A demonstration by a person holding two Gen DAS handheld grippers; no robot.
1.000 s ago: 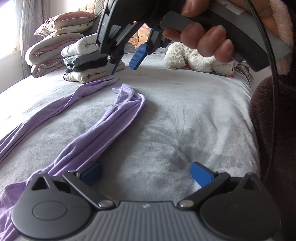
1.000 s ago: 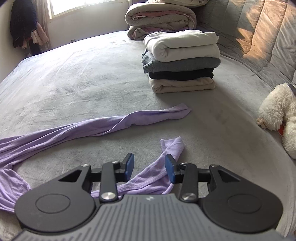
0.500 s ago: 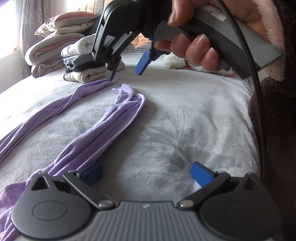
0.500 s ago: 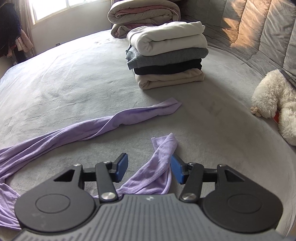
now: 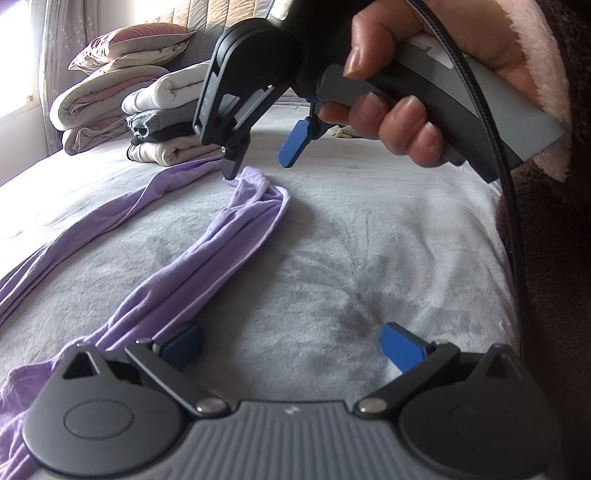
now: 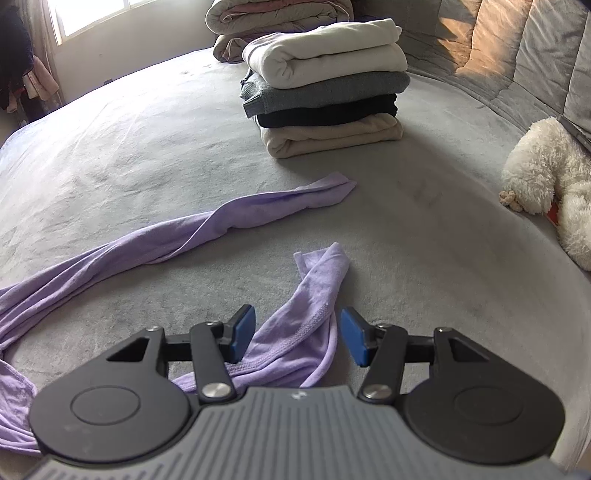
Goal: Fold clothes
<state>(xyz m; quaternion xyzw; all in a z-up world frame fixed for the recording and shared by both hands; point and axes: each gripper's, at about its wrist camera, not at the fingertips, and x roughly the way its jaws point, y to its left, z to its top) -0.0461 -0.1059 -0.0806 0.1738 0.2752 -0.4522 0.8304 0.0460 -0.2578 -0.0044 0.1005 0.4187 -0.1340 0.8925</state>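
Observation:
A lilac garment [image 5: 207, 254] lies crumpled in two long strands on the grey bed; it also shows in the right wrist view [image 6: 306, 317]. My left gripper [image 5: 291, 343] is open low over the bed, its left pad beside the near strand. My right gripper [image 6: 297, 334] is open, its jaws on either side of the end of the near strand, low over it. In the left wrist view the right gripper [image 5: 262, 158] hangs over that strand end, one finger touching the cloth.
A stack of folded clothes [image 6: 325, 88] stands behind the garment, with folded duvets [image 6: 273, 18] beyond it. A white plush toy [image 6: 550, 177] lies at the right. The padded headboard [image 6: 517, 48] is behind. The bed edge [image 5: 506, 258] and the person's dark robe are at the right.
My right gripper has opened wider and come down and forward over the end of the near strand. My left gripper has stayed still.

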